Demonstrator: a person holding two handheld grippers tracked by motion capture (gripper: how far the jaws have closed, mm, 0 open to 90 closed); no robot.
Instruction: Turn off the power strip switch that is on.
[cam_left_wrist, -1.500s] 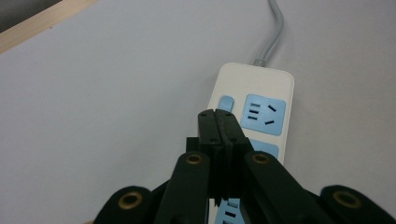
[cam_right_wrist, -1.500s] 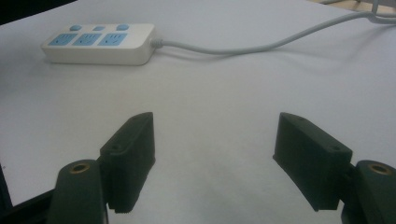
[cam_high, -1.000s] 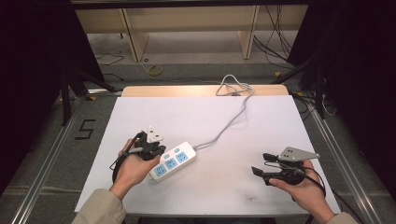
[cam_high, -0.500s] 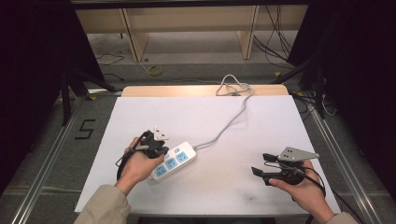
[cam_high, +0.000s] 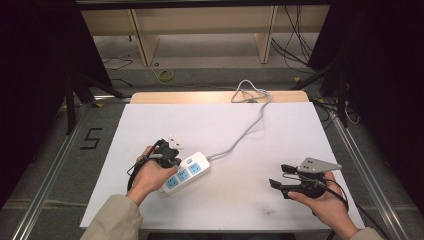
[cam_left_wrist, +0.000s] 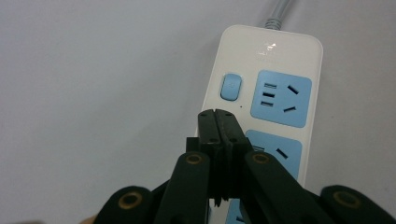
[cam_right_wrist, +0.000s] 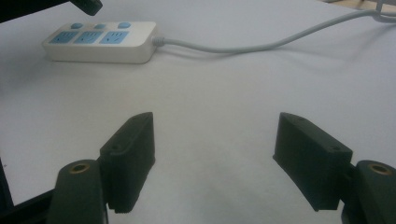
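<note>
While the left hand-held gripper (cam_left_wrist: 218, 135), jaws pressed together on nothing, hovers over the power strip (cam_high: 184, 173) lying diagonally on the white surface (cam_high: 280, 130), the right hand-held gripper (cam_right_wrist: 215, 158) gapes empty, well apart.

The power strip (cam_left_wrist: 266, 107) showed a smooth white plastic shell w/ a soft sheen, its socket faces and switch in flat light-blue plastic. Its grey cable (cam_high: 245, 131) looked rubbery and matt. The desk (cam_high: 150, 125) wore a white, matt, paper-like cover, smooth but faintly scuffed near the front; a bare pale wood edge showed at the far side. Left gripper (cam_left_wrist: 218, 128) and right gripper (cam_right_wrist: 215, 154) were matt black plastic w/ brass-coloured pivot pins; a grey matt plate topped the right one. The sleeve (cam_high: 112, 220) was beige cloth.
</note>
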